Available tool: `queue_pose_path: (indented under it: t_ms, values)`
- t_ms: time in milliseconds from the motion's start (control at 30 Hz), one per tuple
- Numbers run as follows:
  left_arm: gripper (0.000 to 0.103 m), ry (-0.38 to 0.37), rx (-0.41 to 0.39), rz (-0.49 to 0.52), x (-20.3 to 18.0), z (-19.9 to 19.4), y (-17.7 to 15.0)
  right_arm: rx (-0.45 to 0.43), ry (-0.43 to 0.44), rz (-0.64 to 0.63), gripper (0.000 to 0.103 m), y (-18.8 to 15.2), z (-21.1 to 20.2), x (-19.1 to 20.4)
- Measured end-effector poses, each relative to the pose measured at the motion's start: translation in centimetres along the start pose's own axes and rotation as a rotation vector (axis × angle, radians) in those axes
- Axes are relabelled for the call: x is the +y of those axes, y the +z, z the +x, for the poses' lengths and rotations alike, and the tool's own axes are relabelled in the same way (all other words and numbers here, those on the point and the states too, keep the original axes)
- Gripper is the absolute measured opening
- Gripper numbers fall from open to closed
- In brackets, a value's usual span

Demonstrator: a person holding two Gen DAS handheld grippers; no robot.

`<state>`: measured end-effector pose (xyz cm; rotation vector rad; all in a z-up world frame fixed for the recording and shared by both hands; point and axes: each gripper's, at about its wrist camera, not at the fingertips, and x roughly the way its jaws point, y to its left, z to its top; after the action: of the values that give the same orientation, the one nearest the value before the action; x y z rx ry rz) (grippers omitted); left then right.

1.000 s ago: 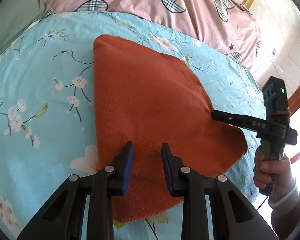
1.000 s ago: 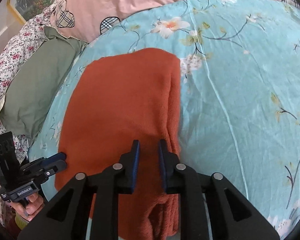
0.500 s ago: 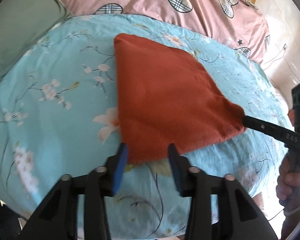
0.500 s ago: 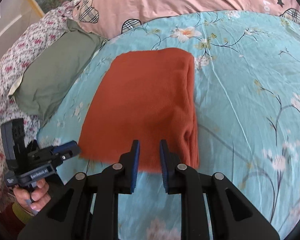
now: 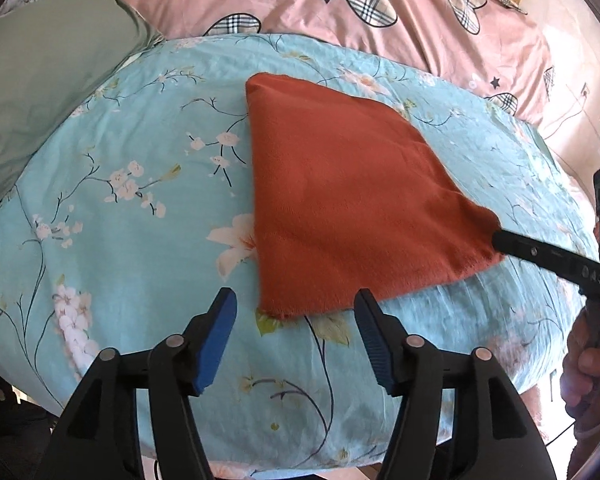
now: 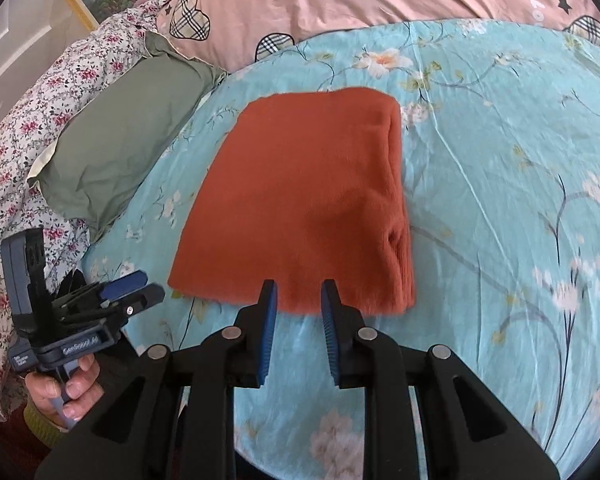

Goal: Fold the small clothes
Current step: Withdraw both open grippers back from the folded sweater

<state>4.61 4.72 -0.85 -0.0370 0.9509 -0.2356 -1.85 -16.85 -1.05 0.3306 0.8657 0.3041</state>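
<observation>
A folded rust-orange garment [image 5: 340, 200] lies flat on the blue floral bed sheet [image 5: 120, 220]; it also shows in the right wrist view [image 6: 300, 200], with its thick folded edge on the right. My left gripper [image 5: 296, 312] is open and empty, just short of the garment's near corner. My right gripper [image 6: 298, 296] is open by a narrow gap and empty, its tips at the garment's near edge. In the left wrist view the right gripper's finger [image 5: 540, 252] reaches the garment's right corner. The left gripper [image 6: 132, 288] shows at the left of the right wrist view.
A green pillow [image 6: 112, 140] lies at the sheet's left. A pink quilt with plaid hearts [image 5: 340, 0] lies behind the garment. A floral quilt [image 6: 20, 140] is at far left. The bed's front edge [image 5: 300, 460] is close below my left gripper.
Both grippers have pulled back off the garment toward the bed's front edge. The left has opened wider and the right has opened slightly. The garment stays flat.
</observation>
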Motion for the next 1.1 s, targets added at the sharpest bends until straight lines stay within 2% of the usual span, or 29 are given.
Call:
queue_pose_path:
  t_ms: [133,200,300,367,500,567,700,867,1000,1067,1100]
  values:
    - [0.065,0.029,-0.002,-0.014,0.5,1.1,1.2,0.001,-0.018,0.024,0.024,1.2,2.0,-1.8]
    - [0.065,0.032,0.022,-0.034,1.0,2.4,2.1,0.035,-0.039,0.036,0.024,1.3,3.4,-3.1]
    - [0.065,0.048,0.071,-0.008,1.4,4.0,3.1,0.100,0.017,0.072,0.023,1.2,4.8,-5.1]
    - [0.065,0.063,0.112,0.005,1.4,4.4,3.9,0.125,0.022,0.081,0.023,1.5,4.6,-5.1]
    - [0.065,0.068,0.177,-0.031,1.4,3.9,4.8,0.168,-0.015,0.057,0.024,2.6,3.3,-3.3]
    - [0.065,0.068,0.187,-0.039,1.3,3.2,4.8,0.172,-0.014,0.051,0.025,3.2,2.5,-2.4]
    - [0.074,0.088,0.151,-0.031,1.1,2.3,4.9,0.129,-0.028,0.028,0.038,4.3,1.3,-1.7]
    - [0.077,0.092,0.074,-0.034,1.0,1.9,3.8,0.060,-0.065,-0.010,0.039,3.8,1.2,-1.9]
    - [0.080,0.145,0.040,-0.029,0.1,1.1,2.0,0.020,-0.094,-0.023,0.040,1.2,-0.2,-1.4]
    - [0.082,0.178,0.044,-0.029,-0.4,0.2,1.1,0.009,-0.110,-0.012,0.044,-0.2,-1.2,-1.3]
    - [0.083,0.176,0.039,-0.021,-0.8,-0.5,0.7,0.008,-0.107,-0.006,0.052,-1.2,-1.9,-1.2]
